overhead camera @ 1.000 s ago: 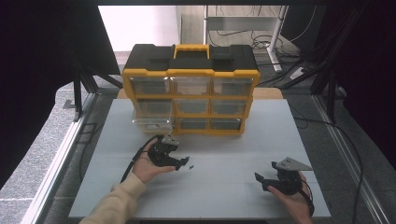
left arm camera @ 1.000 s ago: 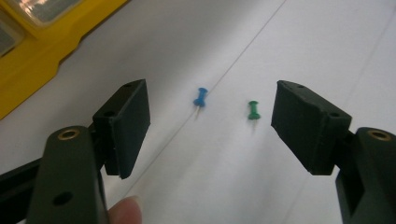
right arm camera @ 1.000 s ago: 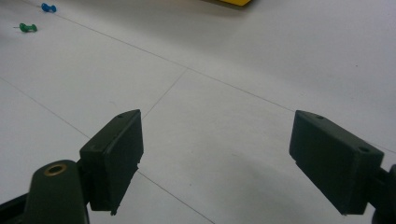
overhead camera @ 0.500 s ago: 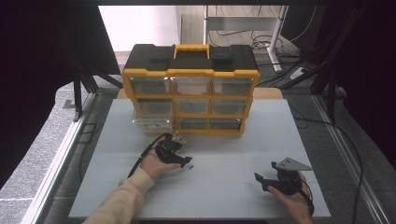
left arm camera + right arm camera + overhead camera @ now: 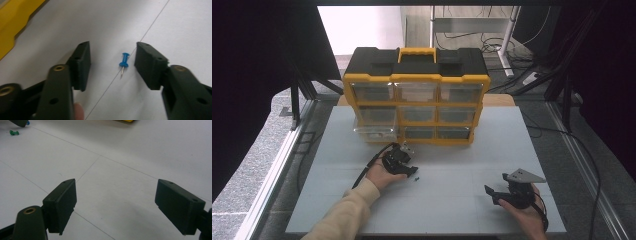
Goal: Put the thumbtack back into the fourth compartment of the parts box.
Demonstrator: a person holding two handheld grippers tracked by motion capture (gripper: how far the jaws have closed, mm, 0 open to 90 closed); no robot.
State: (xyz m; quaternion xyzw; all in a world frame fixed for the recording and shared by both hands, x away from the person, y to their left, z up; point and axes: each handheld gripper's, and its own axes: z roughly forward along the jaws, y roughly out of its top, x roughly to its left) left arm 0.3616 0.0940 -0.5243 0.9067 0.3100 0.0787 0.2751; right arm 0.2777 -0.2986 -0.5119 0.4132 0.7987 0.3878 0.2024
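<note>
Left gripper (image 5: 112,62): jaws about half open and just now closing, with a blue pushpin (image 5: 123,64) lying between them on the white table (image 5: 162,30); neither pad touches the pin, which rests on a thin seam line with its point toward the camera. In the high view this gripper (image 5: 412,172) sits just in front of the yellow-and-black drawer cabinet (image 5: 416,80), whose lower left drawer (image 5: 374,131) stands pulled out. A green pushpin (image 5: 14,132) lies on the table just beside the left gripper. Right gripper (image 5: 115,202): jaws wide apart, holding nothing, resting over bare table near the right front corner (image 5: 499,195).
</note>
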